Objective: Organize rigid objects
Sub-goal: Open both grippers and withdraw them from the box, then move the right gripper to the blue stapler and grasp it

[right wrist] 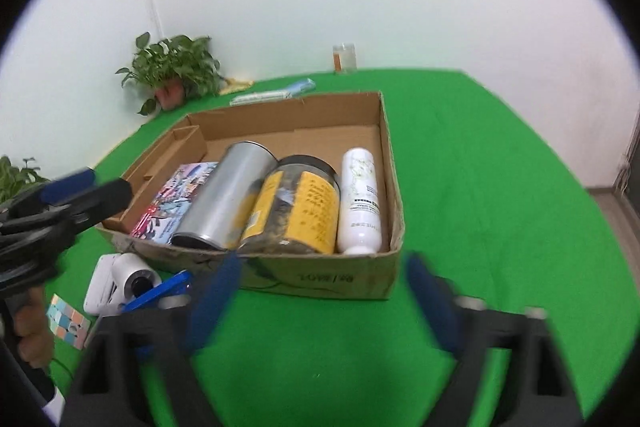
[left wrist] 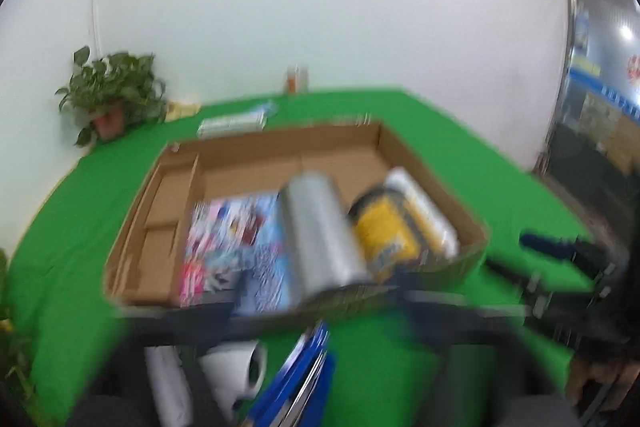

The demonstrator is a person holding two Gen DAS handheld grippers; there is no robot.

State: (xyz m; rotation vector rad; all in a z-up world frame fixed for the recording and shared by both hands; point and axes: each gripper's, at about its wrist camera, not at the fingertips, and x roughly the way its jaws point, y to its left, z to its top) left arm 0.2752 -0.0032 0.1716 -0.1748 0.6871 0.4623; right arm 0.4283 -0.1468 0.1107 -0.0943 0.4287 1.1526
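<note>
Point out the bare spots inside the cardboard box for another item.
Free: the box floor behind the silver can, yellow jar and white bottle, up to the back wall. Crowded: the whole front row, including the book.

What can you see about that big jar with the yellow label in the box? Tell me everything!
The jar looks like clear plastic or glass with a dark lid at its far end and a big yellow label with small printed writing. Something dark and brownish fills it. It lies on its side in the cardboard box, between the silver can and the white bottle, pressed close against both. Its bottom points at the box's near wall. No tongs touch it.
</note>
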